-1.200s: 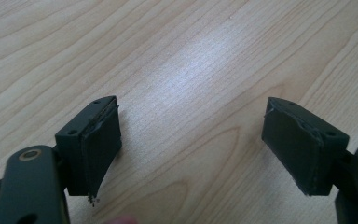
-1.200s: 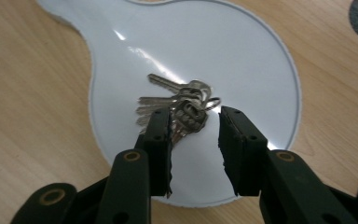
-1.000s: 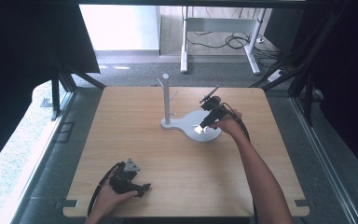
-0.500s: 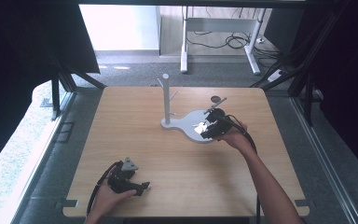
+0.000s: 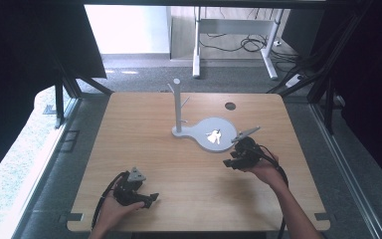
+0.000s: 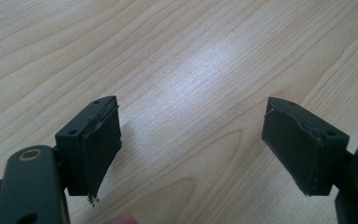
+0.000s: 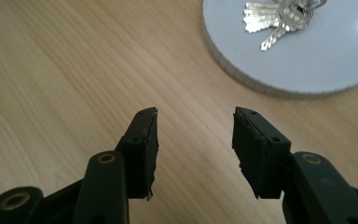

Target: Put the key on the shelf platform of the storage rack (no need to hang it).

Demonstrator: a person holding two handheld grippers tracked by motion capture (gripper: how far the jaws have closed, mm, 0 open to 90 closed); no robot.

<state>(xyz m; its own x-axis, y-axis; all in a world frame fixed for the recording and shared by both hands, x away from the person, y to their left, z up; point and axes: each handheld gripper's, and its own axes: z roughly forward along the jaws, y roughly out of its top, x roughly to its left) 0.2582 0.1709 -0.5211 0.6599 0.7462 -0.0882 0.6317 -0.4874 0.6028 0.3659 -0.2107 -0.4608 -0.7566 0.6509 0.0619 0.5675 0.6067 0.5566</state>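
My right gripper (image 5: 234, 162) sits low over the bare wood with its jaws apart and nothing between them; they have just been opening. In the right gripper view (image 7: 196, 140) the bunch of keys (image 7: 279, 16) lies ahead of the jaws and a little to their right, resting flat on the round white dish (image 7: 307, 70), whose near edge curves just beyond the right jaw's tip without touching it. From the high view I see the keys (image 5: 214, 136) inside that dish (image 5: 226, 127), just past the gripper and slightly to its left, with the white peg stand (image 5: 177, 107) rising from the narrow end of the same base, farther off. My left gripper (image 5: 138, 195) rests near the front edge of the table (image 5: 144, 124), well apart from the dish, and in its own view (image 6: 191, 149) the jaws stand wide with only wood grain between the pads.
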